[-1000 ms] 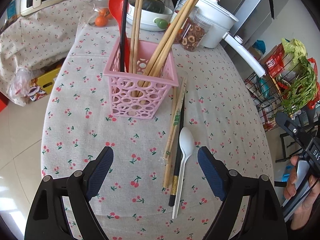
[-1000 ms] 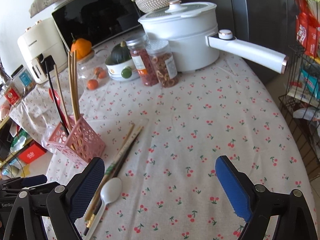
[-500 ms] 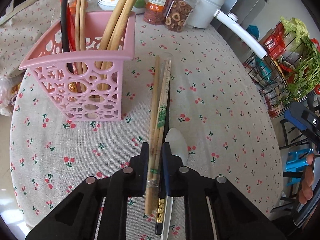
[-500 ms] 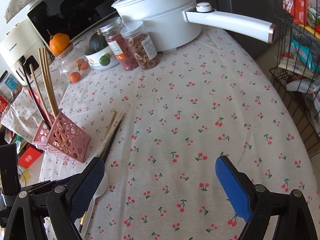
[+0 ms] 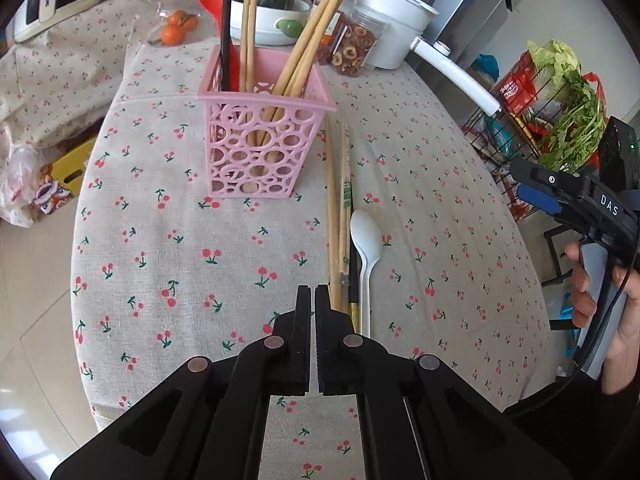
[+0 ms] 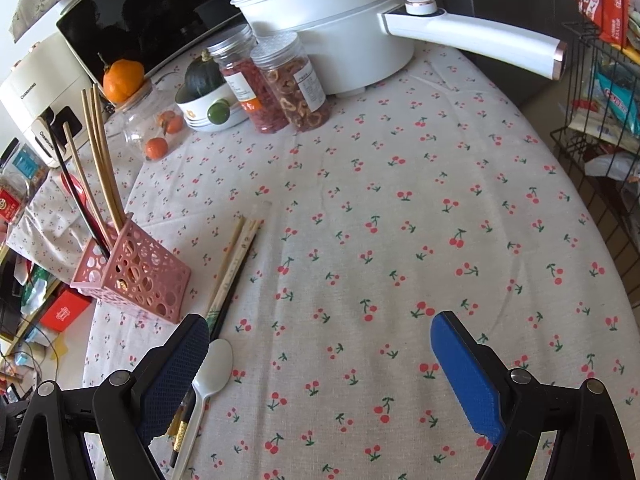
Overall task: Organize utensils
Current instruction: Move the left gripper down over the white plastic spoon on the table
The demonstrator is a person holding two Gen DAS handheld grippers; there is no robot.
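Observation:
A pink perforated basket stands on the cherry-print tablecloth with several chopsticks, a black stick and a red spoon upright in it. Right of it lie wooden chopsticks, a black chopstick and a white plastic spoon. My left gripper is shut with nothing between its jaws, just left of the chopsticks' near ends. My right gripper is open and empty above the cloth; the spoon and chopsticks lie by its left finger. The basket is further left.
At the table's far side stand a white pot with a long handle, two jars of dried food, a bowl with a squash and a glass jar of oranges. A wire rack with vegetables stands right of the table.
My left gripper closed around the wooden chopsticks, then drew back and left; it is now shut with nothing in it and the chopsticks lie on the cloth. The right gripper shifted slightly.

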